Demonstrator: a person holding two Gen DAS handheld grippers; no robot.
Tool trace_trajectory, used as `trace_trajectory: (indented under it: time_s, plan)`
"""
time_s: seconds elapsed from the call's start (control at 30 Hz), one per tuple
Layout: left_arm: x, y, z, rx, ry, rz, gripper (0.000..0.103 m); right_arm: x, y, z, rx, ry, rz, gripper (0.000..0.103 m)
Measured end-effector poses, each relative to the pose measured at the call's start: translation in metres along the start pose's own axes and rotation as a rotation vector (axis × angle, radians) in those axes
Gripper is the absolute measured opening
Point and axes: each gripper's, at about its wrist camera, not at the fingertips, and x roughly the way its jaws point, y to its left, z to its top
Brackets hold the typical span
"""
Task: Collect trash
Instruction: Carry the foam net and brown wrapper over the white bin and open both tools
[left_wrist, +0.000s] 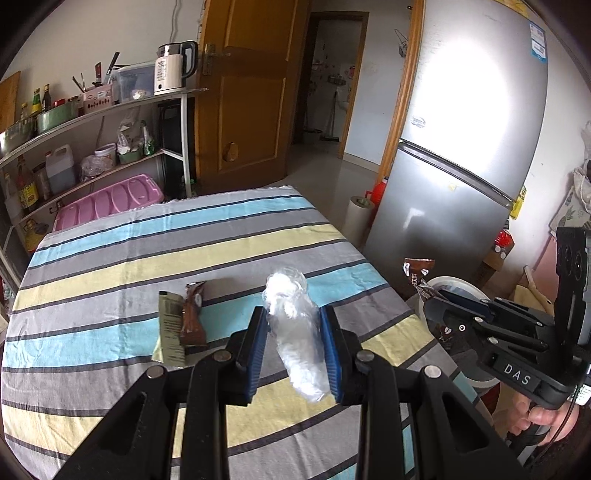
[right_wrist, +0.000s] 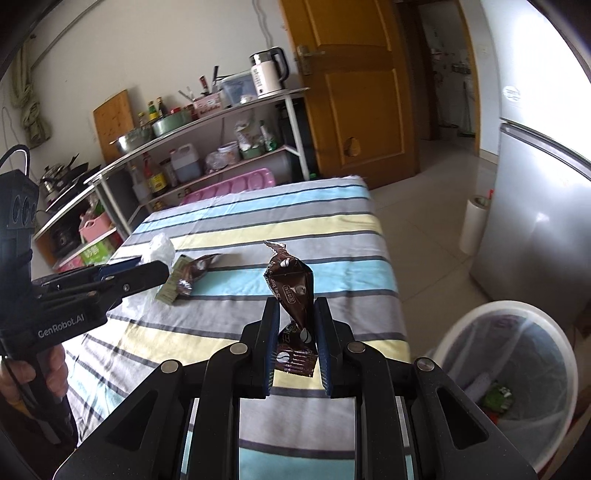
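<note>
Each gripper, left (left_wrist: 293, 317) and right (right_wrist: 295, 308), is matte black with 2 fingers faced in blue pads (right_wrist: 272, 332) and silver round pivot pins. Side markings read "GenRobot.AI" and "DAS". Bare-skinned hands (left_wrist: 546, 421) grip the handles; a thin black cable trails.

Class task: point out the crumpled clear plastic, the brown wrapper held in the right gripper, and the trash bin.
Crumpled clear plastic (left_wrist: 295, 325), left wrist view, middle of the wad.
Brown wrapper (right_wrist: 295, 295), right wrist view, its printed upper body.
Trash bin (right_wrist: 461, 325), right wrist view, white rim.
</note>
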Motion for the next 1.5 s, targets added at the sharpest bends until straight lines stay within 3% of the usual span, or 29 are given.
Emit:
trace_trajectory:
  time_s: [0.57,0.87,1.13,1.5]
  plan:
    - [0.035,-0.129,0.007,0.181,0.047,-0.191,0.031,-0.068,-0.092,-0.026,0.149,-0.053,-0.187,0.020]
    - [0.070,-0.192,-0.004,0.245,0.138,-0.286,0.031,-0.084,-0.145,-0.052,0.237,-0.014,-0.295,0.020]
    - [0.097,-0.219,-0.020,0.269,0.223,-0.287,0.031,-0.070,-0.178,-0.077,0.301,0.073,-0.351,0.020]
    - [0.112,-0.224,-0.026,0.274,0.262,-0.273,0.031,-0.053,-0.195,-0.090,0.324,0.145,-0.395,0.020]
